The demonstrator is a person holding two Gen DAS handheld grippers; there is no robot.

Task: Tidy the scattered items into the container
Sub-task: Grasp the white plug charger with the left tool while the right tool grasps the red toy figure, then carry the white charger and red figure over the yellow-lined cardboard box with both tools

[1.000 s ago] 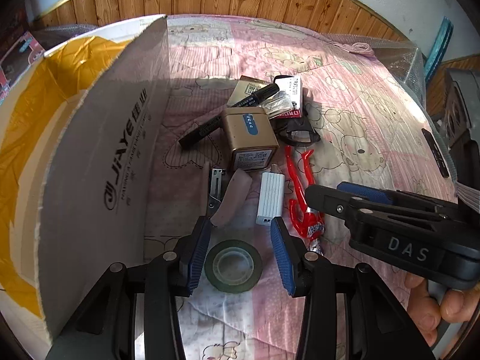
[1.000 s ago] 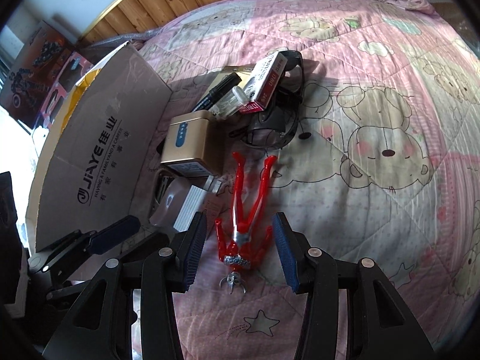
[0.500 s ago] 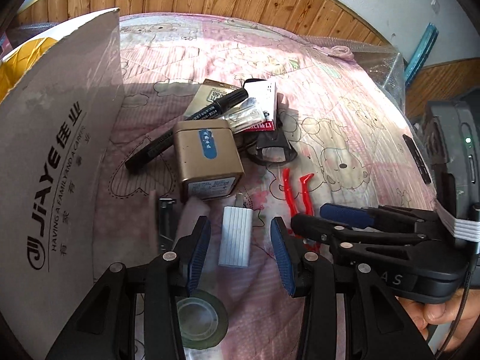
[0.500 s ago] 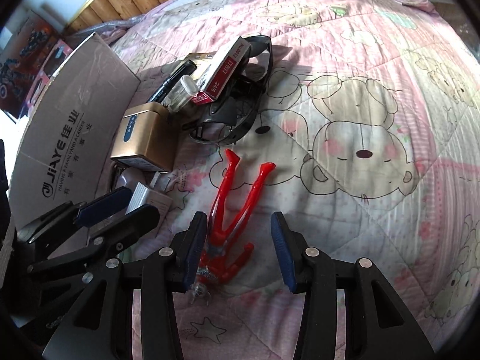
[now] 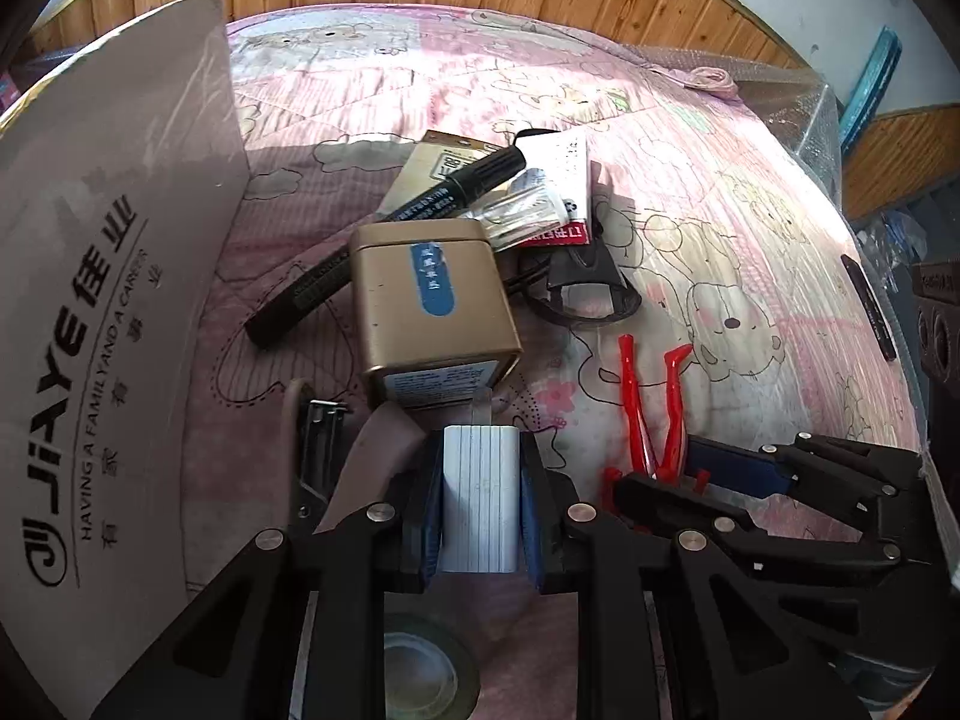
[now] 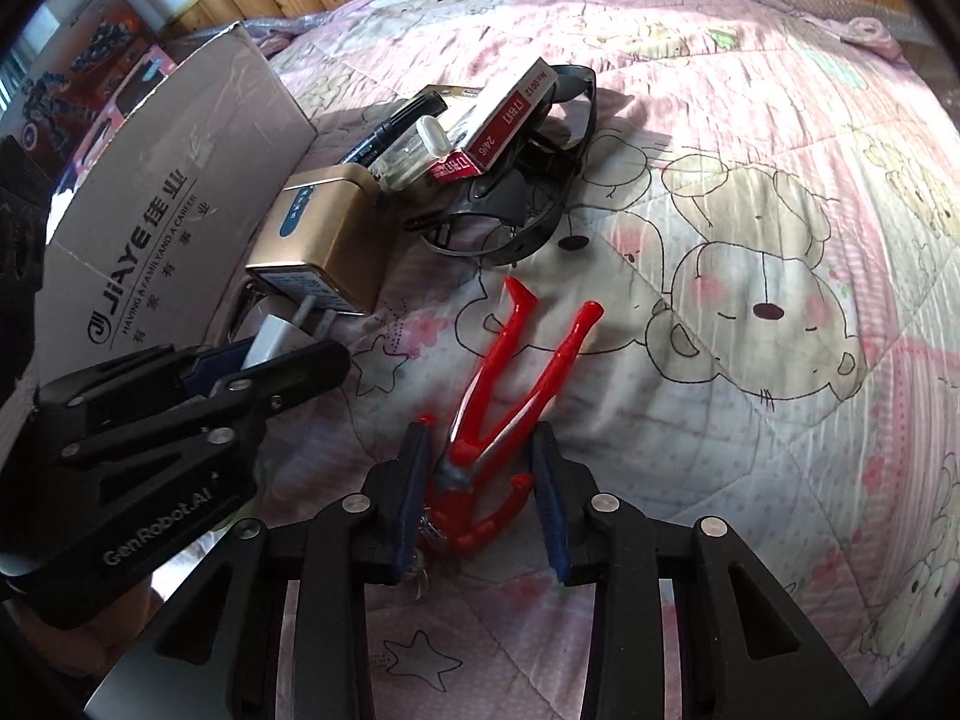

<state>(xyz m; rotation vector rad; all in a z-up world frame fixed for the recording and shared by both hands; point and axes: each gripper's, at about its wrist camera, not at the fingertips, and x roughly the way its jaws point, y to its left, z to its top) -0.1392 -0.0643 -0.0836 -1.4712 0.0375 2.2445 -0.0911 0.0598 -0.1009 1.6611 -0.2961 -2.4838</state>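
My left gripper (image 5: pixel 479 450) is shut on a white ribbed charger (image 5: pixel 479 504) that lies on the pink quilt, just in front of a gold tin (image 5: pixel 432 306). The right wrist view shows the same gripper (image 6: pixel 264 360) with the charger's (image 6: pixel 270 342) prongs sticking out. A red toy figure (image 6: pixel 510 372) lies legs away from me, and my right gripper (image 6: pixel 480 432) is open with a finger on either side of its torso. The cardboard box wall (image 5: pixel 108 330) stands at the left.
A black marker (image 5: pixel 384 228), a red-and-white staple box (image 5: pixel 558 192) and black goggles (image 5: pixel 588 288) are piled behind the tin. A stapler (image 5: pixel 312 450) lies left of my left gripper, and a tape roll (image 5: pixel 420 678) sits under it. Open quilt (image 6: pixel 780 300) stretches to the right.
My left gripper moved forward past the tape roll and shut on the white charger. The right gripper slid forward over the red figure, and its fingers narrowed slightly.
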